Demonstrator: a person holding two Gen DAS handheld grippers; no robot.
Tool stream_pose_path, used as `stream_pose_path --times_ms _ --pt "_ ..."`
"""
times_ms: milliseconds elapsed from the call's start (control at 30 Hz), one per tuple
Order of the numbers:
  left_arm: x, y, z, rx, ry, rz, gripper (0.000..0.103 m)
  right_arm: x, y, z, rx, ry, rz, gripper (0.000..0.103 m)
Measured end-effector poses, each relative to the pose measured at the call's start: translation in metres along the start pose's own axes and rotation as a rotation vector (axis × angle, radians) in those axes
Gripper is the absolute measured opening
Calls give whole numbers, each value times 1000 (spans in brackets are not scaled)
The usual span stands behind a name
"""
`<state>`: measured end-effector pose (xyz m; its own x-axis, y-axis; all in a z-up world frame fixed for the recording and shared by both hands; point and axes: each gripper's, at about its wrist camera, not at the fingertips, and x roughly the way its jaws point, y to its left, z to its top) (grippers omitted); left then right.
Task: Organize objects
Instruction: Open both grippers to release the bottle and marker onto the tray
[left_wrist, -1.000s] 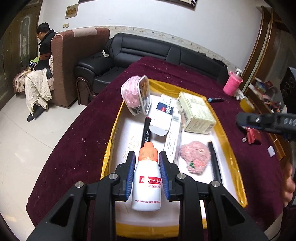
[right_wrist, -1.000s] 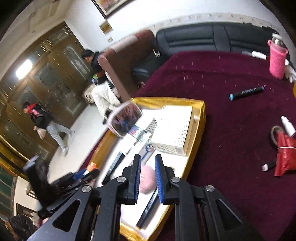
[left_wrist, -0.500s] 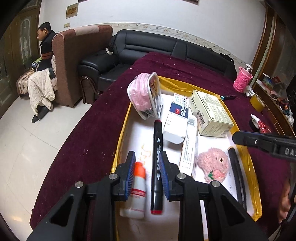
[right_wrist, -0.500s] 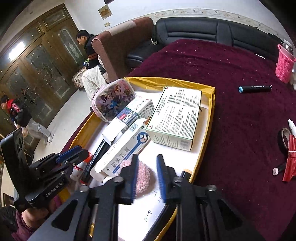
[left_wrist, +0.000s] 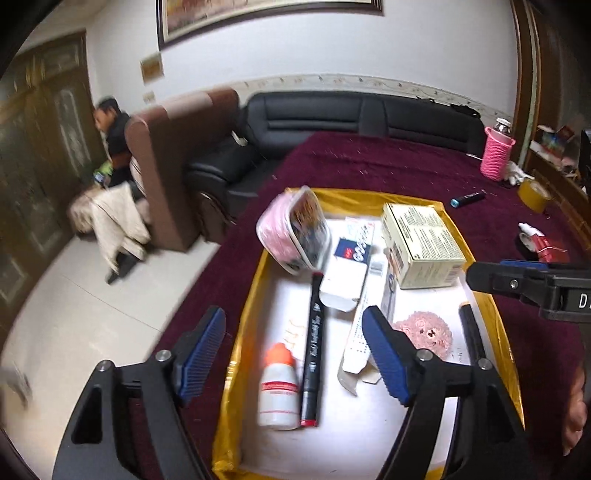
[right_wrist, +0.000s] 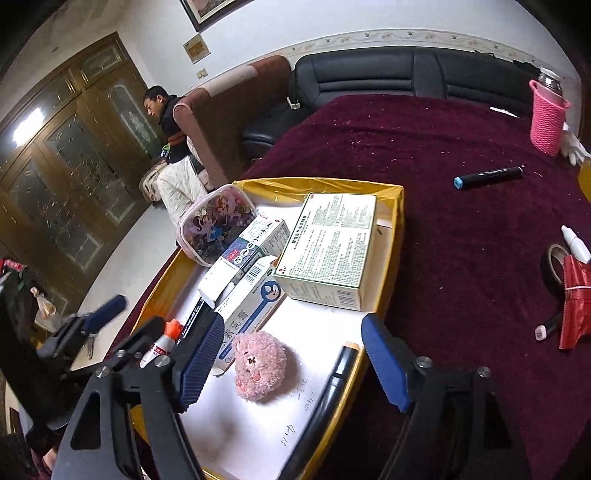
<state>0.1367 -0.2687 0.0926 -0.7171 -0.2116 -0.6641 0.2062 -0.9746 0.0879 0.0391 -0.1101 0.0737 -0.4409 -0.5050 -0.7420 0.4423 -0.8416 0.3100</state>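
Bottle (left_wrist: 279, 384), marker (left_wrist: 313, 345), boxes in gold tray (left_wrist: 376, 205)

Right gripper (right_wrist: 293, 360) hangs wide open over the gold tray (right_wrist: 395, 236), pink plush toy (right_wrist: 260, 365) lying between its fingers.

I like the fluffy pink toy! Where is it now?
The fluffy pink toy lies in the gold tray, near its front, between a blue-and-white box and a black marker.

bare tray floor (right_wrist: 258, 435) nearest, boxes (right_wrist: 328, 251) crowding far end
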Motion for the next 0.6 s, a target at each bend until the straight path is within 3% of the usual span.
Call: stream_pose_path --times_ms 167,400,500,600 --pt "-22 -7 0 66 -59 92 81 -14 -5 -6 4 -28 -13 86" --pt "-36 -12 1 51 -49 64 81 -38 -11 -14 1 -85 -36 87" --pt "-47 -18 2 52 -63 56 81 -53 -12 -17 -5 -138 -91 87" --pt "-56 -27 4 65 -78 56 81 -79 -12 -24 -16 -266 -201 92"
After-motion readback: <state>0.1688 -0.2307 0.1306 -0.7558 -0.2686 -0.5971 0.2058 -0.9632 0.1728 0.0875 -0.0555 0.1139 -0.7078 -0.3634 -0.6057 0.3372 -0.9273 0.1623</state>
